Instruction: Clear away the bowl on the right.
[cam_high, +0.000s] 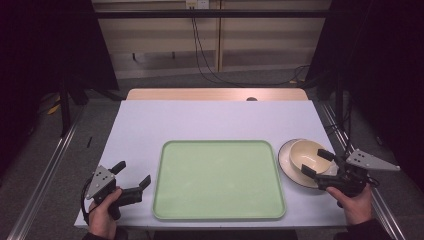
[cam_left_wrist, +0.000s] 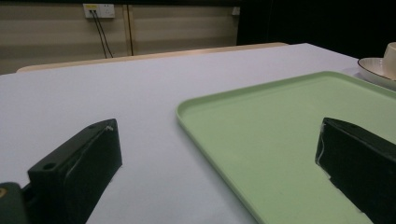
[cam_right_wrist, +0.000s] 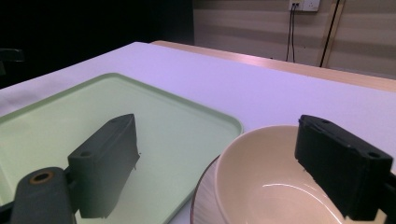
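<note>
1. Left gripper (cam_high: 131, 173): jaws wide, nothing between, over table (cam_high: 210, 117) left of green tray (cam_high: 218, 180).
2. Cream bowl (cam_high: 306, 155): on plate (cam_high: 287, 162), just right of tray.
3. Right gripper (cam_high: 317, 162): jaws wide, straddling bowl's near rim, pads apart from it.
4. No legible writing.

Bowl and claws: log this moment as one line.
right claw: open, at bowl on plate | left claw: open, left of tray | tray: bare

One tray (cam_high: 218, 180), one bowl (cam_high: 306, 155), perhaps one plate (cam_high: 286, 159)
</note>
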